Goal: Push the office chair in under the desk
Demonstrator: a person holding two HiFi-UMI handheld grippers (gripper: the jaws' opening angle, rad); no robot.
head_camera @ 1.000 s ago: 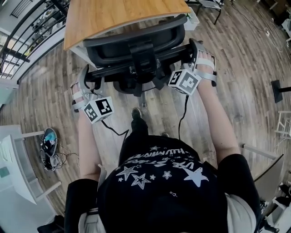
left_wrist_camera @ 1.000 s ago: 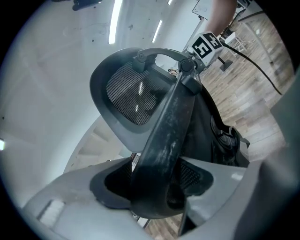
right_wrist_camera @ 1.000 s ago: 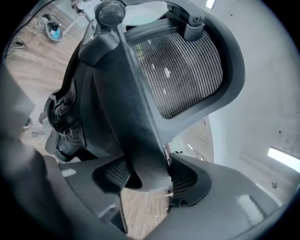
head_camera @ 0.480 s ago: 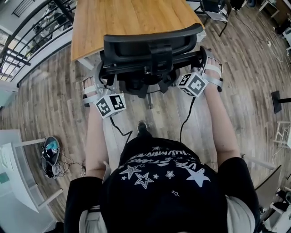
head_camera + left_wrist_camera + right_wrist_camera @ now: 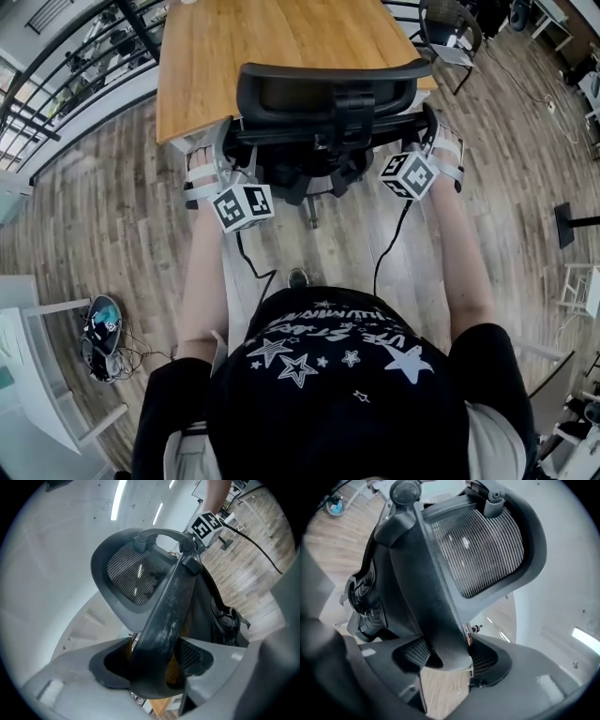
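Observation:
The black mesh office chair [image 5: 328,94] stands with its back towards me and its seat under the edge of the wooden desk [image 5: 272,37]. My left gripper [image 5: 223,157] is shut on the left side of the chair's back frame. My right gripper [image 5: 434,129] is shut on the right side. In the left gripper view a dark frame bar [image 5: 164,616] runs between the jaws of the left gripper [image 5: 152,667], with the mesh headrest [image 5: 133,576] above. The right gripper view shows the right gripper [image 5: 445,656] clamped the same way on a bar [image 5: 426,588], with the chair's mesh [image 5: 480,545] behind.
A second chair [image 5: 450,23] stands at the desk's far right corner. A black railing [image 5: 66,66] runs along the upper left. A white table [image 5: 28,347] and a headset with cables [image 5: 98,323] on the wooden floor are at the left. A black stand base [image 5: 572,220] is at the right.
The chair has rolled forward towards the desk with both grippers on its back, and the person has stepped after it. More of the desk top now shows.

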